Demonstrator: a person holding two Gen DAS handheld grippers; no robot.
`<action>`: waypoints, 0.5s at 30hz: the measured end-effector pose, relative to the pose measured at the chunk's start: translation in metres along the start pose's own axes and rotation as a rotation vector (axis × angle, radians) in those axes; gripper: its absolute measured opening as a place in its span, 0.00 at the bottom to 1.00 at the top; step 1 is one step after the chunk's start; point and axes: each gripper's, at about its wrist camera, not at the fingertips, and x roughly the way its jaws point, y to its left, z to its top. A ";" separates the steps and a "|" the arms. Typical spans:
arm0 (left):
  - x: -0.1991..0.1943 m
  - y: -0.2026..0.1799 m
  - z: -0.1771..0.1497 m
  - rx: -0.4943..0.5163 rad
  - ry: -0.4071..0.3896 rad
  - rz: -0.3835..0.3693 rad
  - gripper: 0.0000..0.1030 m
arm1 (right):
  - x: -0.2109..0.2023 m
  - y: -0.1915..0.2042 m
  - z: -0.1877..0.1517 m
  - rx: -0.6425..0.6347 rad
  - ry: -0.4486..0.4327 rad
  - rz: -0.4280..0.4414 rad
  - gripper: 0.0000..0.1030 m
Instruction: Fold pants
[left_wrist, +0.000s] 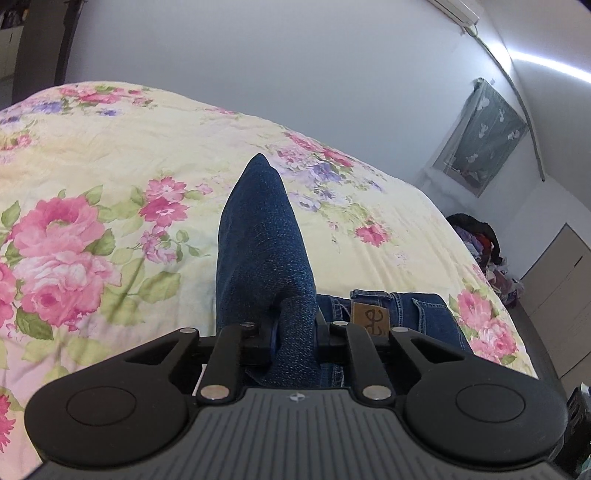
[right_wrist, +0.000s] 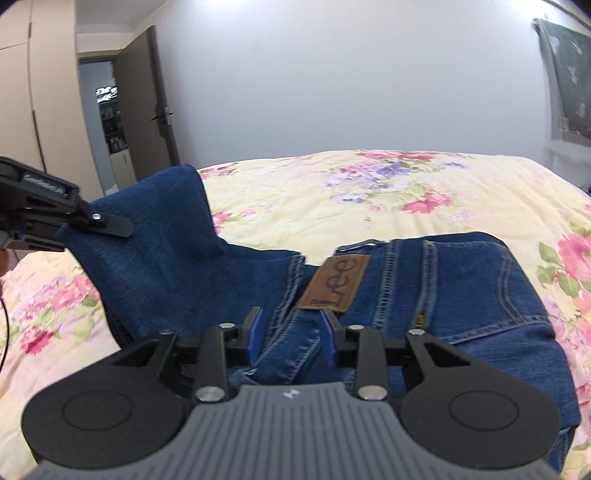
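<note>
Our Lee jeans (right_wrist: 424, 295) lie on the floral bedspread (right_wrist: 369, 192), waistband and leather patch (right_wrist: 336, 284) facing us, already partly folded. Our left gripper (left_wrist: 291, 339) is clamped on a lifted denim fold; our right gripper (right_wrist: 291, 332) straddles denim, jaws partly apart. Final folds remain, we judge.

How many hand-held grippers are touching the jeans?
2: left hand-held gripper shut on a lifted leg of the jeans; right hand-held gripper straddles fabric by the waistband.
</note>
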 end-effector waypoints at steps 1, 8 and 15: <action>0.000 -0.008 0.000 0.021 0.002 -0.002 0.17 | -0.001 -0.006 0.001 0.015 -0.002 -0.005 0.28; 0.010 -0.072 -0.001 0.140 0.014 -0.049 0.17 | -0.016 -0.059 0.013 0.110 -0.047 -0.104 0.29; 0.036 -0.150 -0.016 0.281 0.045 -0.108 0.17 | -0.029 -0.098 0.016 0.229 -0.067 -0.165 0.29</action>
